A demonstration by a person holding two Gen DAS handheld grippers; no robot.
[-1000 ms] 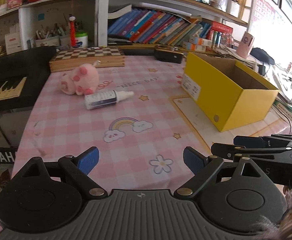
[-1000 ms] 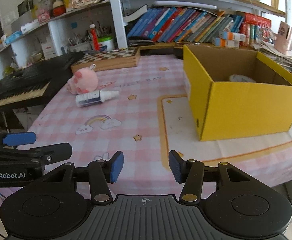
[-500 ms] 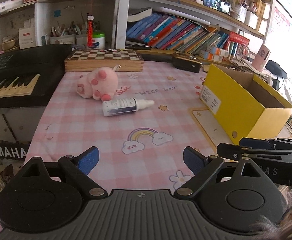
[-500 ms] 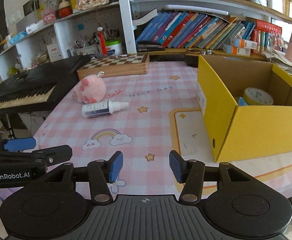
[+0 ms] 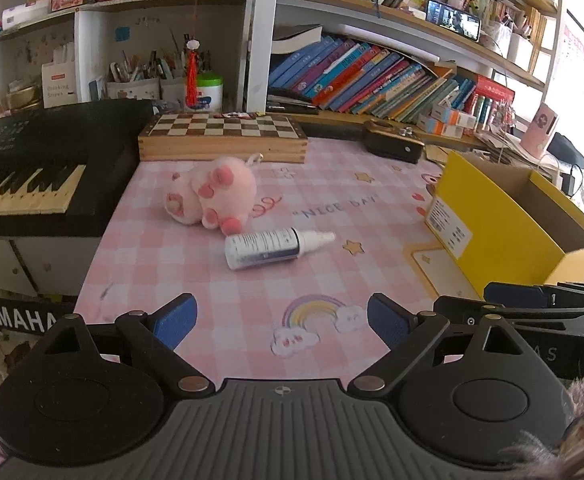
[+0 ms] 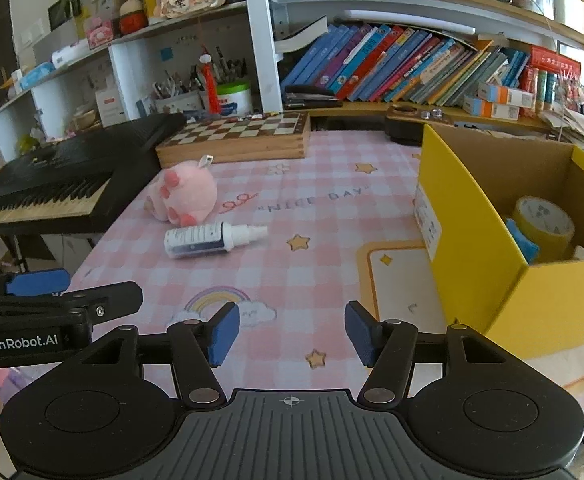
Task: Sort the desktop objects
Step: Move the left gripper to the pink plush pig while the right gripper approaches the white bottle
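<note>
Approach step. Our left gripper (image 5: 281, 320) has its fingers spread wide, empty. Our right gripper (image 6: 287, 332) is opening, nothing between its fingers. The spray bottle (image 5: 271, 243) lies on its side ahead of the left fingers, touching the pink plush (image 5: 211, 196). Yellow box (image 6: 492, 280) sits right of the right fingers, tape roll (image 6: 544, 220) inside. Next, we judge: straddle the bottle, close.

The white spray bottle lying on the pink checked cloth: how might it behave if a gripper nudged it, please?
The white spray bottle lies on its round side, so it would probably roll. It looks like light plastic, likely smooth and somewhat slippery. Its narrow nozzle end may make it curve.
</note>
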